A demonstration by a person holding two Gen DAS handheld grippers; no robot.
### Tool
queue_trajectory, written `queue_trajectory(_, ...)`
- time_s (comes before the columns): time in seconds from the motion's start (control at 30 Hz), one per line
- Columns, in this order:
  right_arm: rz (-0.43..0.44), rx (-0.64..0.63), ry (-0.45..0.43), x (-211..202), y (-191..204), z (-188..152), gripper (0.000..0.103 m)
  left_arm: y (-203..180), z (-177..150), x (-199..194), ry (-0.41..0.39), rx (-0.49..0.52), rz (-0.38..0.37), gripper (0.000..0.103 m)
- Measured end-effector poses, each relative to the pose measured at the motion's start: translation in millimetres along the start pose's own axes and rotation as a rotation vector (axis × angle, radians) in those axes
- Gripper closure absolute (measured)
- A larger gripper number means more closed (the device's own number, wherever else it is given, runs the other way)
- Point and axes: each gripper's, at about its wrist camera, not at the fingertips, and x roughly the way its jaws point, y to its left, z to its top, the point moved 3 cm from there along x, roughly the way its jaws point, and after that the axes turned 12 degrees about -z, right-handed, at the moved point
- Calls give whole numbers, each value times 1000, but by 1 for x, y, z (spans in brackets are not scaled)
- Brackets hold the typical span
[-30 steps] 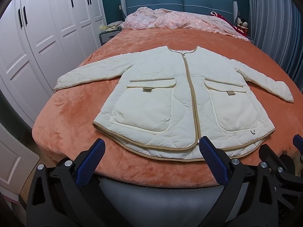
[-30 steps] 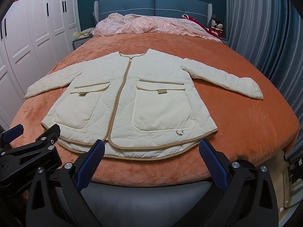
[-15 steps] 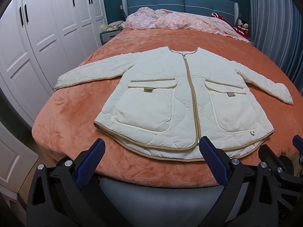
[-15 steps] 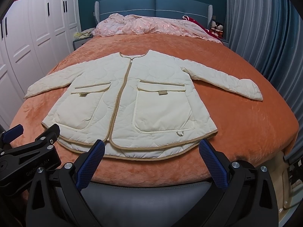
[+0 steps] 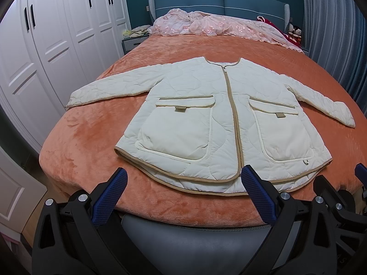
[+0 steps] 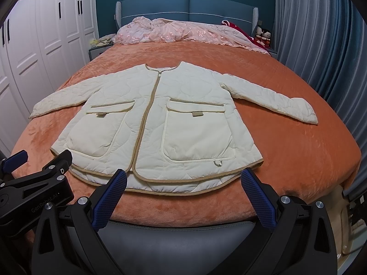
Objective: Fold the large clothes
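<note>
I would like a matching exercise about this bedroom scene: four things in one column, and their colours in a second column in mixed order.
Things:
1. jacket
2. bed cover
3. headboard
4. wardrobe doors

Colours:
A. white
B. orange
C. cream with tan trim
D. blue

Pairs: 1-C, 2-B, 3-D, 4-A

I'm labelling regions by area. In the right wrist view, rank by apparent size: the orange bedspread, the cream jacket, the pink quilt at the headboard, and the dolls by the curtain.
1. orange bedspread
2. cream jacket
3. pink quilt, though it lies farther off, so its true size is unsure
4. dolls
</note>
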Motion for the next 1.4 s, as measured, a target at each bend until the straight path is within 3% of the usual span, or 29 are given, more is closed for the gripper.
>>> queue_trajectory(1.4,-5,-6,-2,-1,4,-2,5,8,-6,0,-3,-17,-3,7)
